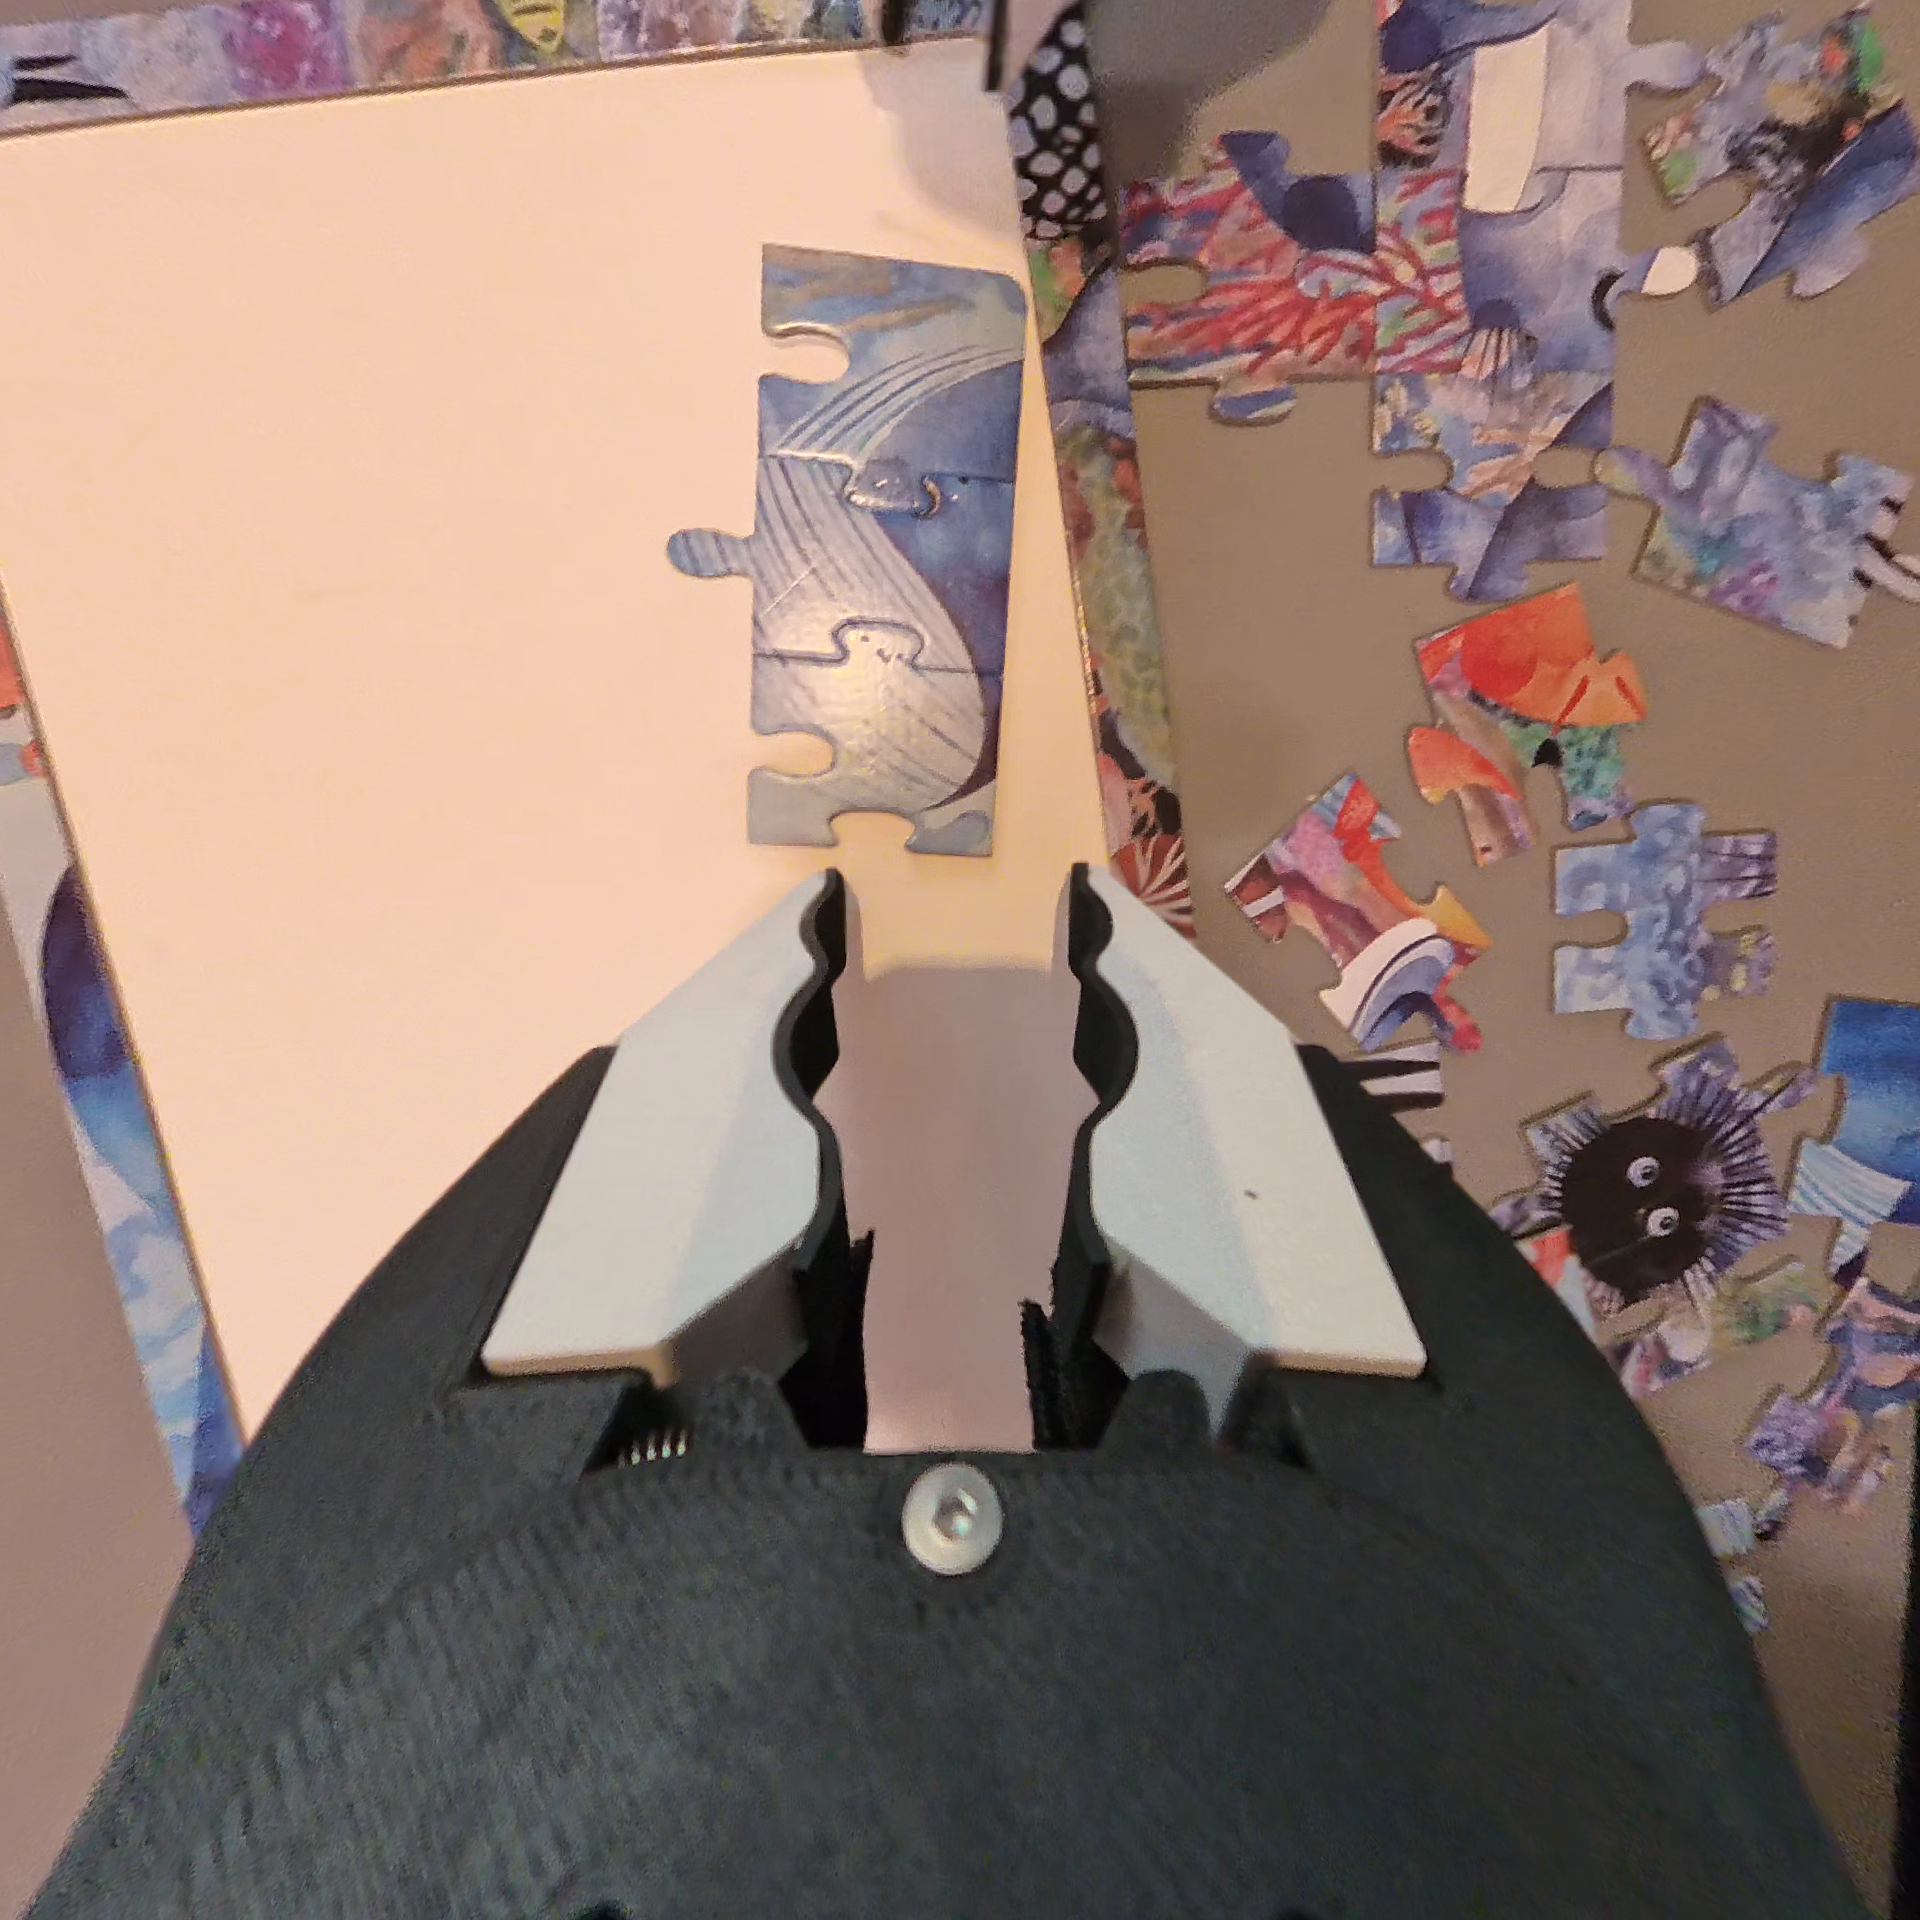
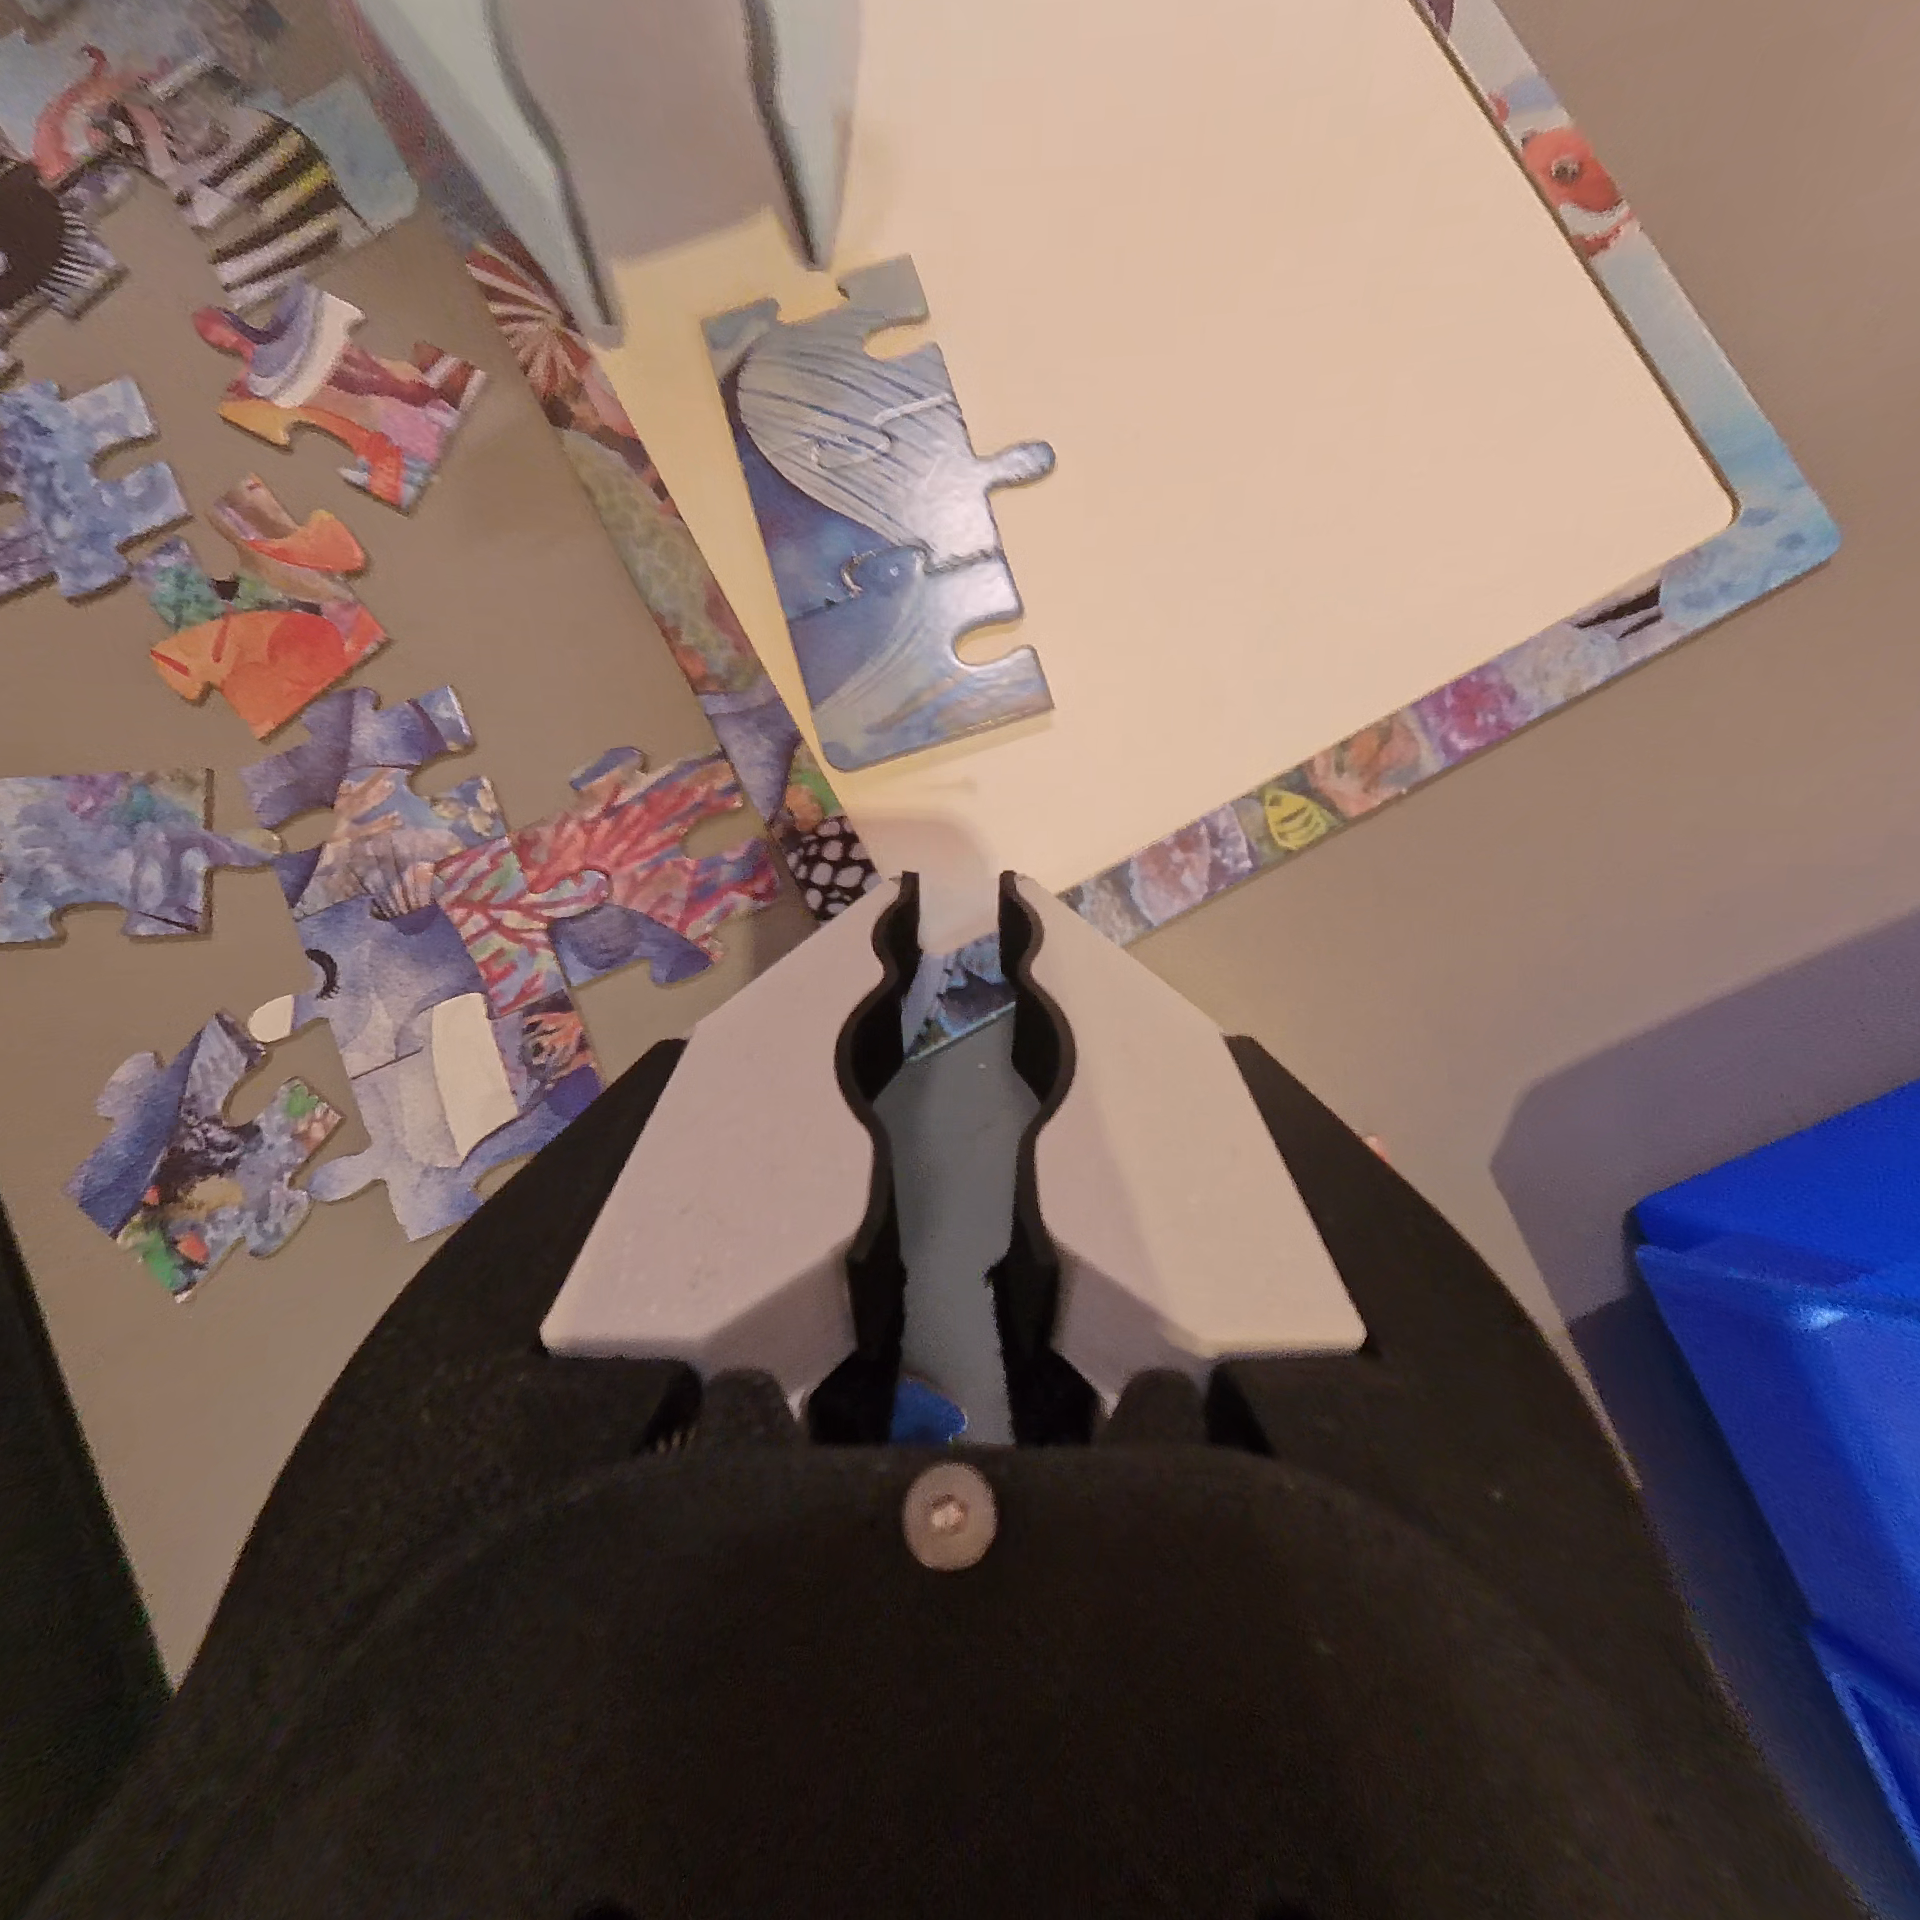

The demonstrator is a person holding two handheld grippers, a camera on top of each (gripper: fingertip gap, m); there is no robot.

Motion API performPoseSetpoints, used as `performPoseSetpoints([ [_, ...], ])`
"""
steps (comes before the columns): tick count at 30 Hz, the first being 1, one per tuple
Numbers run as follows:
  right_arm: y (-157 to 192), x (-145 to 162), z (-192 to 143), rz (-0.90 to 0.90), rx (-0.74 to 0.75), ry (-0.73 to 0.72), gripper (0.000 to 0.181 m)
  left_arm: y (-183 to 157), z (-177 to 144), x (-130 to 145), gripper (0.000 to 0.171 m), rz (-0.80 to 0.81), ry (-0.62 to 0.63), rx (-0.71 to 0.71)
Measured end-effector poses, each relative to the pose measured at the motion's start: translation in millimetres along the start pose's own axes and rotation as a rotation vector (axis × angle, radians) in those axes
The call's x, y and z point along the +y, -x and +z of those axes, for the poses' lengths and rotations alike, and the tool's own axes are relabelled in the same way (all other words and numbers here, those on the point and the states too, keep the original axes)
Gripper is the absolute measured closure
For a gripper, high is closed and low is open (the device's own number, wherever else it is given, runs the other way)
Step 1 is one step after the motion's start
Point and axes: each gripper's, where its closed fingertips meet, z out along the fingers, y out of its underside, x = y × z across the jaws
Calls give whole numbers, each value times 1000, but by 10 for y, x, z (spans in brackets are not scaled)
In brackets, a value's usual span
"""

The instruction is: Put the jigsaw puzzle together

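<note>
Hovering with jaws apart and empty just short of the joined whale strip lying along the frame tray's edge, the left gripper could nudge it askew, while the right gripper, seemingly empty, stands narrowly parted.

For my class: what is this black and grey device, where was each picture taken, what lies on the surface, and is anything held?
Each picture comes from a camera on a hand-held gripper, looking along its two grey fingers. The left gripper is open and holds nothing. The right gripper is also slightly open and empty. On the grey table lies a puzzle tray with a picture border. Inside it sits a joined strip of blue pieces along one edge. Loose pieces lie scattered beside the tray. A blue container stands nearby.
</note>
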Motion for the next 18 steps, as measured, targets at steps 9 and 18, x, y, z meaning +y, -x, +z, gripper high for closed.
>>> performPoseSetpoints([
  [9, 192, -155, 180, -82, -13, 2, 164, 246, -195, 233, 122, 1, 51, -74],
  [18, 188, -154, 180, -37, -35, 5, 160, 641, -1407, 598, 122, -146, -26, -297],
])
